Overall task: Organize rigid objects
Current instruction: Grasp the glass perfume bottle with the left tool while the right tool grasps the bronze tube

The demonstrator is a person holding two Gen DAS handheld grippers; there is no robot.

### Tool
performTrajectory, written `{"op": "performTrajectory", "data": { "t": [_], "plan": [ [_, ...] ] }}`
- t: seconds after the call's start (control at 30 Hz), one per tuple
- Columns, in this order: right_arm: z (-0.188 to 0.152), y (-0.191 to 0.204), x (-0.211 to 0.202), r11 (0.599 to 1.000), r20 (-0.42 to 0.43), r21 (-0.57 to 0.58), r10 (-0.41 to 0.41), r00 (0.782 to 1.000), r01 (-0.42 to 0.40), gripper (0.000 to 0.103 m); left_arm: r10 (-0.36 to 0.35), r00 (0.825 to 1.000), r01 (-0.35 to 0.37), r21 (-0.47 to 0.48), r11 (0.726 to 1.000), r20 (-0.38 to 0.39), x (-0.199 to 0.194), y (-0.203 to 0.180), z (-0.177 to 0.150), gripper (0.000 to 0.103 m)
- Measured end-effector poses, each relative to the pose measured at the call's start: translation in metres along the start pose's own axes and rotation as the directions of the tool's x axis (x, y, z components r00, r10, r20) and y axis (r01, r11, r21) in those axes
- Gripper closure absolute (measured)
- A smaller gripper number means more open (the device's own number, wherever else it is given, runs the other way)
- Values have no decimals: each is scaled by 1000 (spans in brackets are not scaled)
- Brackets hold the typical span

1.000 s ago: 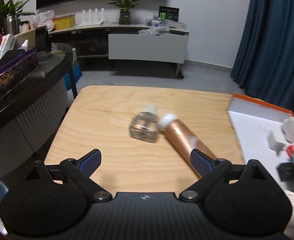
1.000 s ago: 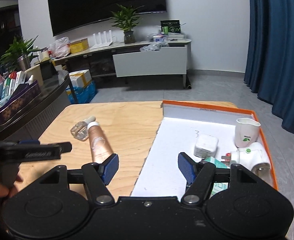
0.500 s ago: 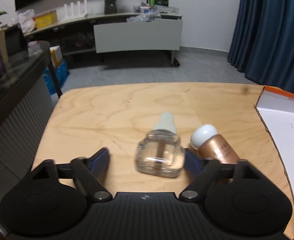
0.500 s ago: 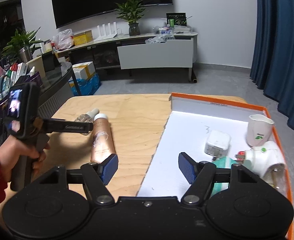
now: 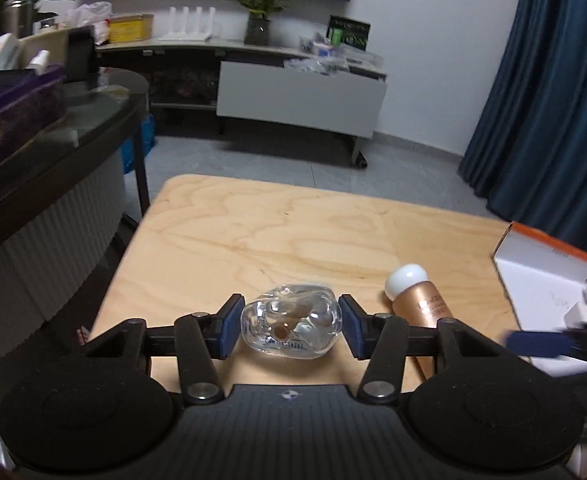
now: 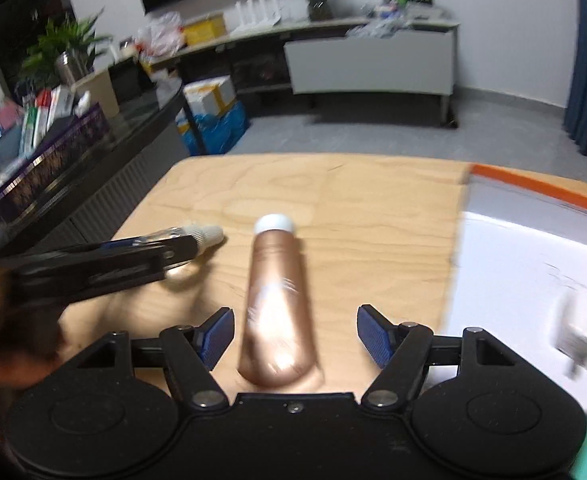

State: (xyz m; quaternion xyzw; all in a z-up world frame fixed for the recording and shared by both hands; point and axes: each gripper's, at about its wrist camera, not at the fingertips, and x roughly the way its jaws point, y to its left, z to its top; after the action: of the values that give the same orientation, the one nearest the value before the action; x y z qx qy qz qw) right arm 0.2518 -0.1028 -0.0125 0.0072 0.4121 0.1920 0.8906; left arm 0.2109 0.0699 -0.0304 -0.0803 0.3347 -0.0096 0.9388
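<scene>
My left gripper [image 5: 291, 331] is shut on a small clear glass bottle [image 5: 291, 327], held just above the wooden table [image 5: 277, 232]. In the right wrist view the bottle's white cap [image 6: 209, 234] sticks out past the left gripper [image 6: 93, 268]. A copper tube with a white cap [image 5: 419, 300] lies on the table to its right. My right gripper [image 6: 295, 336] is open, its fingers on either side of the copper tube [image 6: 277, 304], which lies between them, cap pointing away.
An orange-rimmed white tray [image 6: 533, 248] sits at the table's right side with several small items in it, blurred here. A dark counter with a box of books [image 6: 41, 152] stands to the left of the table. The floor lies beyond the far table edge.
My left gripper has closed on the clear bottle and lifted it. My right gripper has swung left from over the tray to straddle the copper tube.
</scene>
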Motion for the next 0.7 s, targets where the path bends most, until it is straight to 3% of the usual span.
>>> {"op": "performTrajectory", "data": {
  "t": [0.07, 0.17, 0.23, 0.4, 0.7],
  "plan": [
    [8, 8, 17, 1000, -14, -4, -11, 1000, 11, 22, 6, 1000, -6, -14, 1000, 15, -7, 2, -2, 51],
    [14, 18, 37, 998, -18, -29, -54, 998, 53, 31, 0, 1000, 0, -19, 1000, -5, -5, 5, -6, 51],
    [16, 24, 41, 995, -9, -65, -80, 997, 80, 55, 4, 1000, -4, -26, 1000, -5, -5, 7, -10, 51],
    [7, 20, 30, 996, 28, -39, -81, 996, 82, 56, -6, 999, 8, -57, 998, 46, -16, 9, -7, 52],
    [-5, 22, -26, 1000, 112, -9, -28, 993, 29, 56, -38, 995, 48, -116, 992, 88, -42, 4, -8, 52]
  ]
}}
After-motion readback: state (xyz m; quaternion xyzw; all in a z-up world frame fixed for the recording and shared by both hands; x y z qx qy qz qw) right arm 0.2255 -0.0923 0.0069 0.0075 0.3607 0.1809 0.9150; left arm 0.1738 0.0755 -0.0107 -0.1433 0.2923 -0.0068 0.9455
